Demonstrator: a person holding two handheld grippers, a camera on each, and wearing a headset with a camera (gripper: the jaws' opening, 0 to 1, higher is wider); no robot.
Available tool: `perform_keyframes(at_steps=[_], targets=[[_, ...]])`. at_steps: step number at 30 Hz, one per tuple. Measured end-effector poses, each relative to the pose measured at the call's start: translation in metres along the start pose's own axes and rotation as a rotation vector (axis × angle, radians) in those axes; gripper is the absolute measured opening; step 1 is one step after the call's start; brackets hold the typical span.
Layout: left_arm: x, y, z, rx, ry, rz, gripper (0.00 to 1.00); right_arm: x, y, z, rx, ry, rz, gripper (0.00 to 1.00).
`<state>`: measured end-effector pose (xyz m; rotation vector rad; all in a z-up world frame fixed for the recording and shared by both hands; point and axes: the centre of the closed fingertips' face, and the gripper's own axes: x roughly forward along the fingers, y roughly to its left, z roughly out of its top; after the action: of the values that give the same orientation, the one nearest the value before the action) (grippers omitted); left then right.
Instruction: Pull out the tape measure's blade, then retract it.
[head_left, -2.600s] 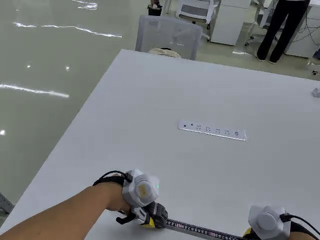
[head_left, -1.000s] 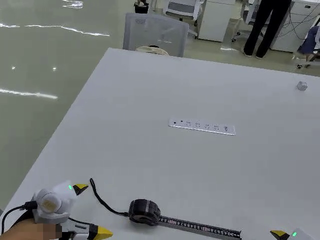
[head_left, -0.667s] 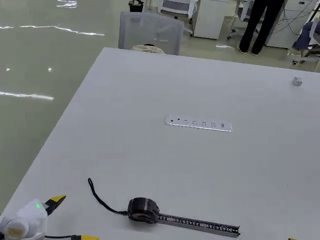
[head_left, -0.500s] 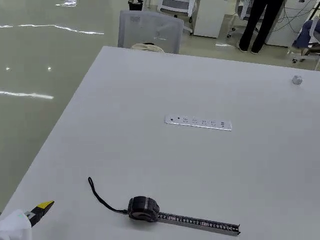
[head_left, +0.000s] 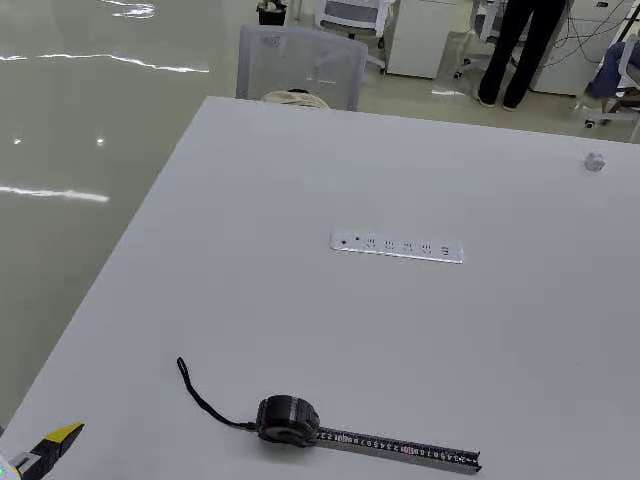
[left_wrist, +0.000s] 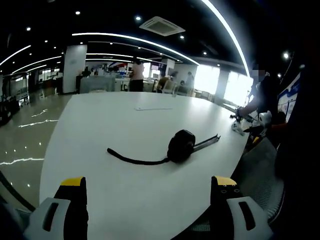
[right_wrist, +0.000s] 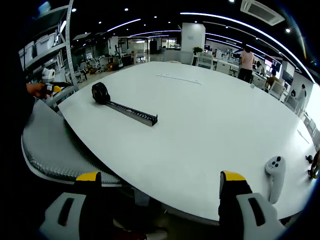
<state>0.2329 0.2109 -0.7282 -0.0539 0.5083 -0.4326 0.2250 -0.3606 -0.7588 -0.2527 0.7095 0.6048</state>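
fingers of left gripper (left_wrist: 149, 182) and right gripper (right_wrist: 161, 177) spread empty; tape measure (head_left: 288, 420) lies with blade (head_left: 400, 449) out, numerals unreadable.

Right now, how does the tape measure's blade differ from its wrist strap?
The blade runs straight from the case; the strap curves loosely. The blade is a flat band with printed numbers; the strap is a thin plain black cord. Both lie on the table, on opposite sides of the case.
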Motion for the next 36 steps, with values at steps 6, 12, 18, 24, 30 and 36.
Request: perform_keyframes(at_steps=[6,12,18,24,30,36], targets=[[-0.002,0.008,0.0,-0.016,-0.002,0.016,1.0,-0.001,-0.002,0.004,0.018,-0.02,-0.02,1.0],[-0.005,0.008,0.001,-0.022,0.003,0.018,1.0,-0.003,0.001,0.005,0.022,-0.026,-0.027,1.0],[-0.007,0.003,-0.002,-0.027,0.008,0.018,1.0,-0.004,0.001,0.003,0.028,-0.025,-0.03,1.0],[-0.007,-0.001,-0.002,-0.013,0.012,0.022,1.0,-0.004,0.002,0.006,0.04,-0.024,-0.027,1.0],[-0.007,-0.005,0.0,-0.004,0.016,0.022,1.0,-0.004,0.002,0.004,0.036,-0.022,-0.025,1.0],[-0.006,-0.008,0.003,-0.004,0.013,0.02,1.0,-0.005,0.005,0.001,0.045,-0.012,-0.011,1.0]])
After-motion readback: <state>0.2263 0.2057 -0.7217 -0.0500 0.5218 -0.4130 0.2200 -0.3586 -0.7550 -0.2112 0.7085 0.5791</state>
